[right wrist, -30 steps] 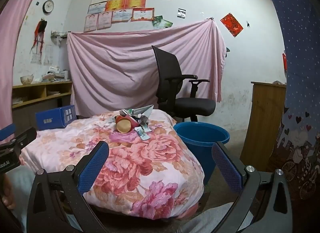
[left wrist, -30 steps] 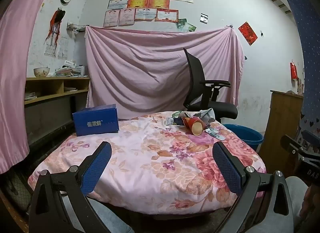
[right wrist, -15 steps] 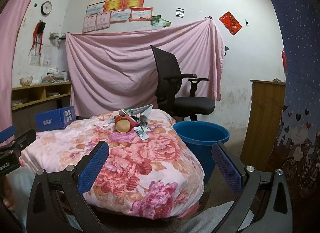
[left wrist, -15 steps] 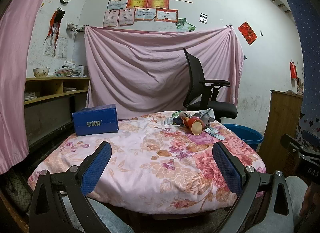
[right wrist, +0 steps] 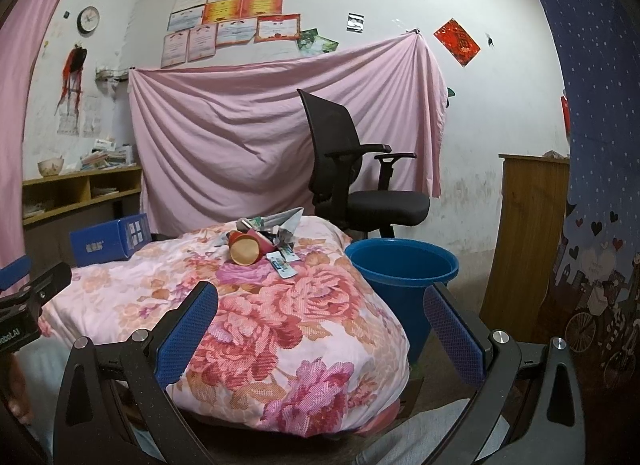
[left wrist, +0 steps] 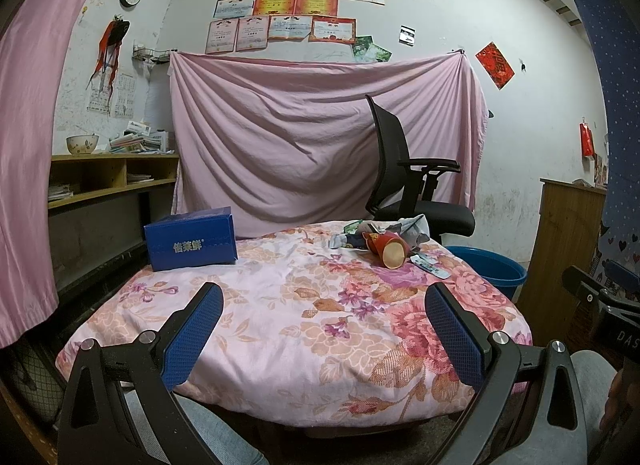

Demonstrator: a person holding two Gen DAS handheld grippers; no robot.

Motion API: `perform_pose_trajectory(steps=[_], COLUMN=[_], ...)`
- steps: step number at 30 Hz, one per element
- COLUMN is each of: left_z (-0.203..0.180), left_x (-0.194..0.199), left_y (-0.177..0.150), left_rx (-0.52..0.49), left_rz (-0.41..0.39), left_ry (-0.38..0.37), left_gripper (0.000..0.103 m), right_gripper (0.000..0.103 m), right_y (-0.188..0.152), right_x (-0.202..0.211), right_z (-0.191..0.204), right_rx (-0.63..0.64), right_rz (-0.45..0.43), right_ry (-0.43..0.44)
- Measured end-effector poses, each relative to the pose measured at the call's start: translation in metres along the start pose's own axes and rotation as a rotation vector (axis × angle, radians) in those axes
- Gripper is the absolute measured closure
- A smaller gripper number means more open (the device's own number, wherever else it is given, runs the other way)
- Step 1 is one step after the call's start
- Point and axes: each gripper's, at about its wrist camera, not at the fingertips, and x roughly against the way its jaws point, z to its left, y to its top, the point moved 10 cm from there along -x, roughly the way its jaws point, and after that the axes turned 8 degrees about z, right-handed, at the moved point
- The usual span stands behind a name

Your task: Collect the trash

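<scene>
The left gripper [left wrist: 322, 305] is wide open and holds nothing; its blue pads stand far apart over the near edge of the worktop [left wrist: 280, 329], which is covered with a pink flowered cloth. The right gripper [right wrist: 320, 305] is also wide open and empty, at the right side of the same worktop.

The trash pile [left wrist: 380, 237] lies at the far right part of the worktop: a red paper cup [left wrist: 386, 247] on its side with the open mouth turned to the near side, crumpled wrappers [left wrist: 412, 225] behind it, and small flat packets [right wrist: 282, 263] just beside the cup, on its right. Both grippers are well apart from this pile.

A blue bucket [right wrist: 402, 265] stands on the floor just beside the right edge of the worktop (its inside looks empty as far as one can see). A blue box [left wrist: 190, 243] stands at the far left of the worktop, well apart from the trash. Behind are a black office chair [right wrist: 352, 177] and a pink sheet [left wrist: 300, 137] hanging on the wall
</scene>
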Motion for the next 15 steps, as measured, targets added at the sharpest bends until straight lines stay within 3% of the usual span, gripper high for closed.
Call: perform_pose_trajectory(steps=[15], left_z=[-0.0002], left_x=[-0.0001], left_y=[0.0000], left_rx=[-0.001], left_rz=[0.000], left_ry=[0.000], left_gripper=[0.004], right_gripper=[0.000], right_y=[-0.0033], right_x=[0.0027], right_z=[-0.0012], right_rx=[-0.016], right_rz=[0.004], right_ry=[-0.001])
